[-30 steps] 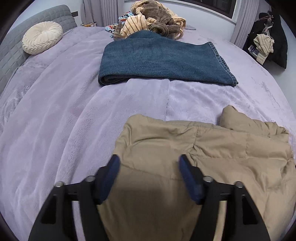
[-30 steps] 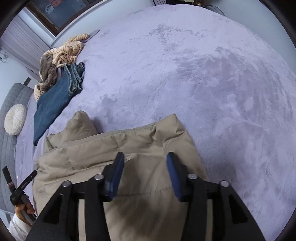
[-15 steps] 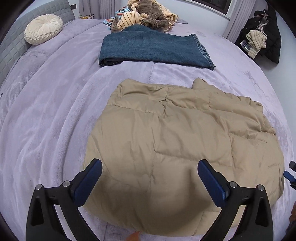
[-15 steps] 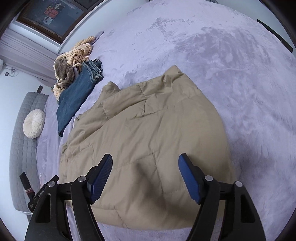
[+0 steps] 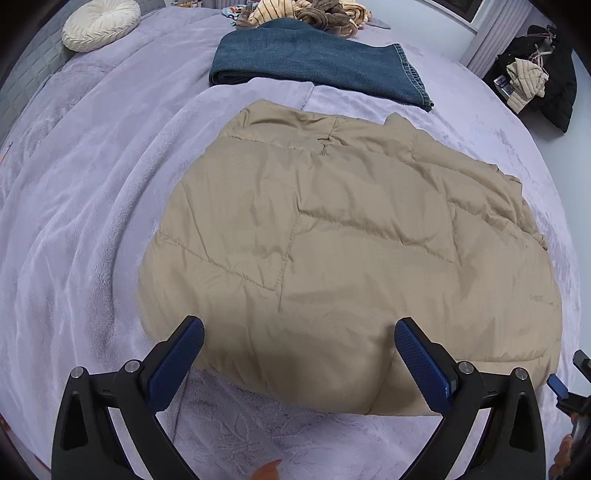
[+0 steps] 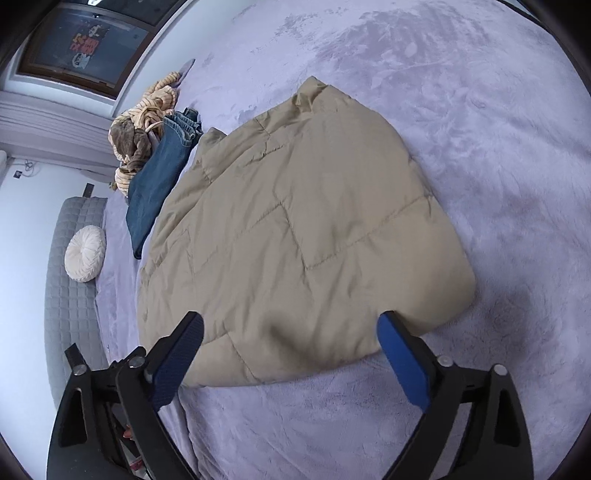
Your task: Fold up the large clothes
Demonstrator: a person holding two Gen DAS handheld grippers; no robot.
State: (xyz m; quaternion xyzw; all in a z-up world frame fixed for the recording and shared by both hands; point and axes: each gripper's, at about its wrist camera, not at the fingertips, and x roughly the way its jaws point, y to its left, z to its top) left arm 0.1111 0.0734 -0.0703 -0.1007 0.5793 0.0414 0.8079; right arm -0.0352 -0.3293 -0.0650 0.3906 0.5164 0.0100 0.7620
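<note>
A tan quilted puffer jacket (image 5: 351, 251) lies folded and flat on the lilac bed cover (image 5: 92, 206); it also shows in the right wrist view (image 6: 295, 236). My left gripper (image 5: 299, 343) is open and empty, hovering over the jacket's near edge. My right gripper (image 6: 291, 332) is open and empty, above the jacket's near edge on its other side. Neither touches the jacket.
Folded blue jeans (image 5: 310, 62) lie beyond the jacket, with a heap of striped and brown clothes (image 5: 314, 13) behind them. A round cream cushion (image 5: 99, 24) rests by the grey headboard (image 6: 66, 280). Dark coats (image 5: 535, 77) hang at the far right.
Both grippers opened, let go of the jacket and pulled back from it. The jacket now lies flat on the bed.
</note>
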